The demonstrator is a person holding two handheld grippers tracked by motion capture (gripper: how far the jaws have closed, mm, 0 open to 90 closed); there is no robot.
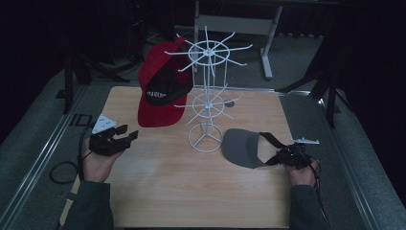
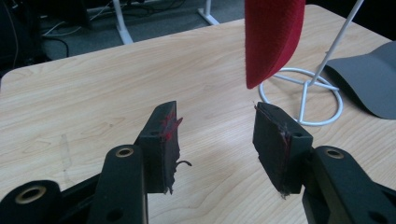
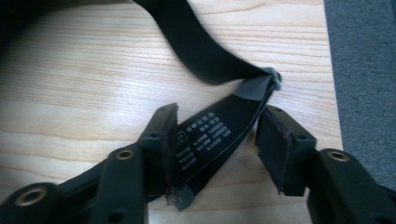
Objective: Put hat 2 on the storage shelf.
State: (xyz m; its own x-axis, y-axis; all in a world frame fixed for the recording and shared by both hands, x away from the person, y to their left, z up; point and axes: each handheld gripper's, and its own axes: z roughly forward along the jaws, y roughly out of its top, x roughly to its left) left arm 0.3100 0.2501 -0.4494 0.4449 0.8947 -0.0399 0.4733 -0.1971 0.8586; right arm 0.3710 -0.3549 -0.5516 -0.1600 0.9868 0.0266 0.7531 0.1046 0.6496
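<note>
A red and black cap [image 1: 160, 91] hangs on a white wire rack [image 1: 207, 52] at the back middle of the wooden table [image 1: 182, 191]. A grey visor [image 1: 242, 146] lies flat to the right of the rack's ring base [image 1: 205, 139]. Its black strap [image 1: 270, 139] loops toward my right gripper [image 1: 282, 157]. That gripper [image 3: 217, 135] is open, with the labelled strap [image 3: 201, 46] lying between the jaws. My left gripper [image 1: 125, 136] is open and empty over the table's left side. In the left gripper view, the gripper [image 2: 215, 135] points at the cap's red brim [image 2: 271, 37].
Grey carpet [image 3: 364, 70] borders the table close to the right gripper. A black cable [image 1: 62, 171] coils off the table's left edge. A desk frame [image 1: 265, 43] and dark stands [image 1: 330, 91] stand behind the table. Bare wood lies in front of the rack.
</note>
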